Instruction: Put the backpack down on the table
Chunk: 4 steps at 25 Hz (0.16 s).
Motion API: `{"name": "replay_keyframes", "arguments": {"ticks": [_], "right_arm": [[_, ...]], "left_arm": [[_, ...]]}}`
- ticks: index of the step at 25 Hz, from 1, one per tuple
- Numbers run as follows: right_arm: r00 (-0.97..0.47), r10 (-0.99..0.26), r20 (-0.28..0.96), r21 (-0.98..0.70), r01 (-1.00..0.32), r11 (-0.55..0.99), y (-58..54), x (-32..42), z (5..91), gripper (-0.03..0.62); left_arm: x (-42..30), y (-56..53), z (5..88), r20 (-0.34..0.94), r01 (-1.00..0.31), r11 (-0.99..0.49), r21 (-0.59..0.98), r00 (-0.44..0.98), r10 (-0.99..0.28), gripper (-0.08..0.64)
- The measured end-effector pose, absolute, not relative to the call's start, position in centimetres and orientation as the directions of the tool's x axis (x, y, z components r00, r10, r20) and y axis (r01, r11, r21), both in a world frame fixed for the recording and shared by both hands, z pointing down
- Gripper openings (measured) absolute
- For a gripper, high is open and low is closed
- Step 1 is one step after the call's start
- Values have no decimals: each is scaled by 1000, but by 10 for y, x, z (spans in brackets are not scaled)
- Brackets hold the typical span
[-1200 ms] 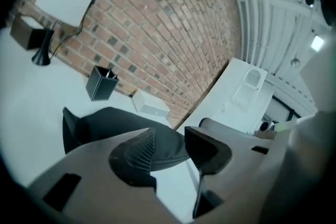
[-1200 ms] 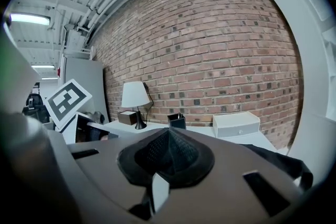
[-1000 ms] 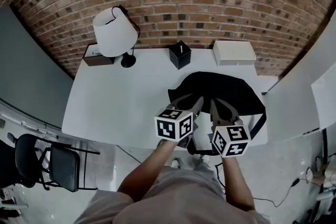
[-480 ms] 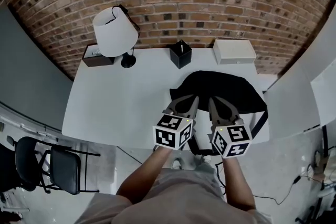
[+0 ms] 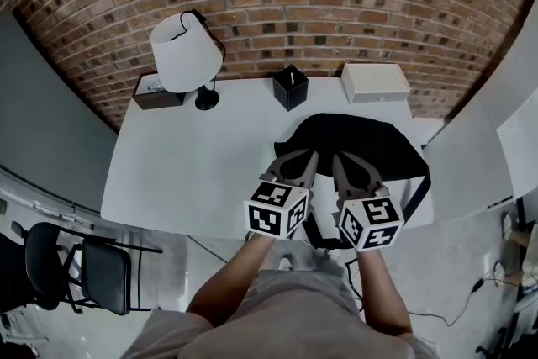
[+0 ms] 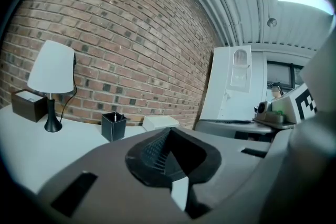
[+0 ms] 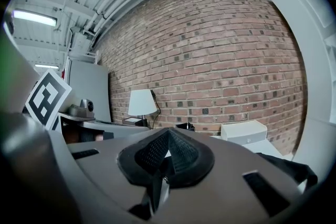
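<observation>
The black backpack point(image 5: 353, 143) lies flat on the white table point(image 5: 193, 155), at its right near the front edge; its edge also shows at the lower right of the right gripper view point(image 7: 291, 168). A strap point(image 5: 418, 197) hangs over the table edge. My left gripper point(image 5: 296, 157) hovers at the backpack's near left edge, its pads point(image 6: 169, 131) closed together with nothing between them. My right gripper point(image 5: 346, 157) hovers beside it over the backpack's near edge, jaws point(image 7: 168, 136) shut too; no fabric shows between the pads.
Along the brick wall stand a white lamp point(image 5: 185, 55), a brown box point(image 5: 155, 88), a black pen holder point(image 5: 290, 87) and a white box point(image 5: 375, 81). A black chair point(image 5: 84, 265) sits on the floor at the left. White panels flank the table's right.
My left gripper's jaws have closed, and it has drawn slightly back toward the person. The backpack has stayed on the table.
</observation>
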State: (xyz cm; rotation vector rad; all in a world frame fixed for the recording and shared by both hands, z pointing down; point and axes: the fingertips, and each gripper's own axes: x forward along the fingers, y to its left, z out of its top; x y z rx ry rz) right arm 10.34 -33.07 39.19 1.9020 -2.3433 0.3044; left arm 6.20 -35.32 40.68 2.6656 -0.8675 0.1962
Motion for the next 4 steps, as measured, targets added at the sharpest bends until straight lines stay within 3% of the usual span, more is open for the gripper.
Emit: {"name": "replay_keyframes", "arguments": {"ticks": [4], "right_arm": [[-217,-954,205,-79,-976,205,-334,98,391,2]], "left_arm": [[60,-355,407,227,-593,-762,260,805,-548,6]]}}
